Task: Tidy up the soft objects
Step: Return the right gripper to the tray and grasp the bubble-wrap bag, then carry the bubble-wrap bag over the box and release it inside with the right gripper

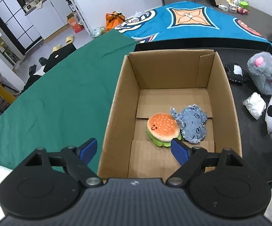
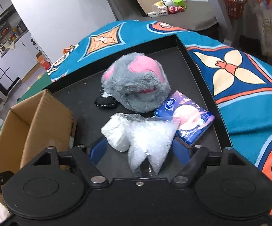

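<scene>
Left claw [image 1: 134, 149] spread, empty, hovering over the near-left wall of the cardboard box [image 1: 115, 101]. Inside the box, near end of its floor: burger plush [image 1: 162, 129] touching denim plush [image 1: 191, 123]. Box sits at the left end of the black tray [image 2: 207, 98] on the worktop. Right claw [image 2: 138, 146] straddles a clear plastic bag [image 2: 151, 141]; jaws partly spread, can't tell if pads press it. White wad [image 2: 115, 133] just left of the bag, tissue pack [image 2: 190, 118] beside it on the right, grey plush [image 2: 136, 82] behind, black pouch [image 2: 105, 101] at its left.
</scene>
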`<action>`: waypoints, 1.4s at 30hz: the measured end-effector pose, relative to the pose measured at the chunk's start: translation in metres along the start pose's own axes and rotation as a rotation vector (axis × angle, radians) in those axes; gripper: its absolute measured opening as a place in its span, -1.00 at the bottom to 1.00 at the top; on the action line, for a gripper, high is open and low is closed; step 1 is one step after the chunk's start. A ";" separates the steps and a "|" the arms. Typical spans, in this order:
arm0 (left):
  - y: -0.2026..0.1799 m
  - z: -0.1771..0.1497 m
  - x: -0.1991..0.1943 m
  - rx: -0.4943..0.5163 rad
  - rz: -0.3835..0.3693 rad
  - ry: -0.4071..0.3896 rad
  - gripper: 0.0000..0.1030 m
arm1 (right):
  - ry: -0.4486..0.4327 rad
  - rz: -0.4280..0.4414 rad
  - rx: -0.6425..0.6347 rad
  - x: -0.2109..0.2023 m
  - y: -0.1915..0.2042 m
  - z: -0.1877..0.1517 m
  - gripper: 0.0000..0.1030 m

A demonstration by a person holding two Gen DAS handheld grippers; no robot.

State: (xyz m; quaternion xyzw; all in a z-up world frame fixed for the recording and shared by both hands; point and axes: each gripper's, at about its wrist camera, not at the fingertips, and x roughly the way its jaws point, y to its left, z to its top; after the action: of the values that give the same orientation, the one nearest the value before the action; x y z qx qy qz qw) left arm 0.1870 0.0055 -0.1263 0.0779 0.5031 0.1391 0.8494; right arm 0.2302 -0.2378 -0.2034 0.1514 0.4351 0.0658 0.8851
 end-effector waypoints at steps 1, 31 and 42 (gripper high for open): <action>-0.001 0.000 0.001 0.003 0.003 0.005 0.63 | 0.007 -0.002 0.004 0.003 -0.002 0.000 0.18; 0.018 -0.004 -0.018 -0.023 -0.011 -0.037 0.63 | -0.061 0.055 -0.081 -0.037 0.021 0.012 -0.37; 0.036 -0.008 -0.016 -0.077 -0.047 -0.038 0.63 | -0.075 0.078 -0.148 -0.055 0.050 0.020 -0.37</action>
State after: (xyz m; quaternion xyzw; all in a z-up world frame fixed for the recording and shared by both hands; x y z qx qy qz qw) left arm 0.1670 0.0346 -0.1072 0.0360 0.4828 0.1368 0.8642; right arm 0.2127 -0.2080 -0.1341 0.1049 0.3895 0.1267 0.9062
